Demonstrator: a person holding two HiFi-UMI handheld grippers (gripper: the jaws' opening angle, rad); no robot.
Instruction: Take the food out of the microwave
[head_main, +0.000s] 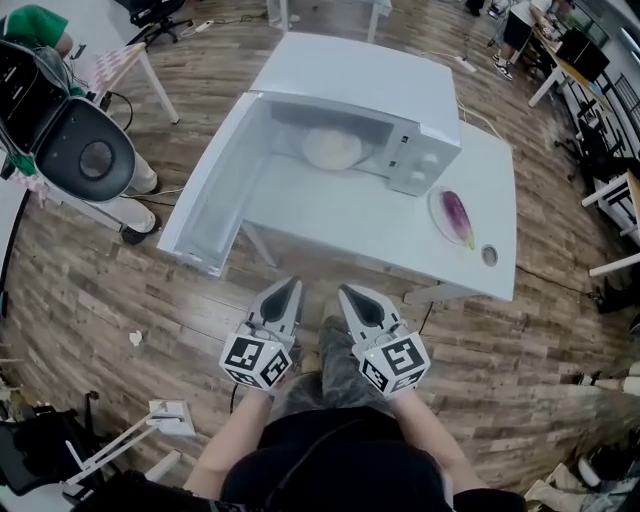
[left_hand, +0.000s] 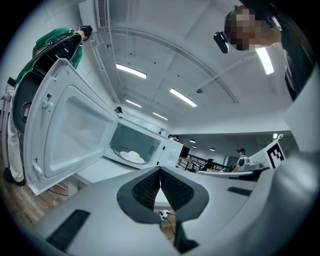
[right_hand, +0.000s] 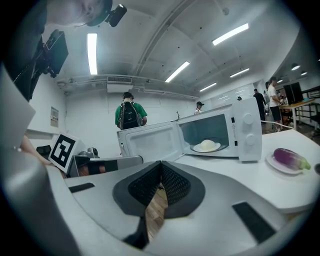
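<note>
Pale domed food (head_main: 332, 147) is being shown inside the microwave (head_main: 420, 150), ahead of left tongs (head_main: 290, 284) and right tongs (head_main: 350, 292), both pressed together; an eggplant (right_hand: 290, 157) is being seen in the right gripper view, not the left.

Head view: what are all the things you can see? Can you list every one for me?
microwave: 1, white, on the table, far side
microwave door: 1, white, swung wide open
food: 1, pale round lump, inside the microwave
table: 1, white, middle of the room
eggplant: 1, purple, on a plate beside the microwave
plate: 1, pale, on the table under the eggplant
chair: 1, black, on the floor far from the eggplant
floor: wooden brown planks, all around
left gripper: 1, grey, shut and empty, in front of the table
right gripper: 1, grey, shut and empty, next to it
</note>
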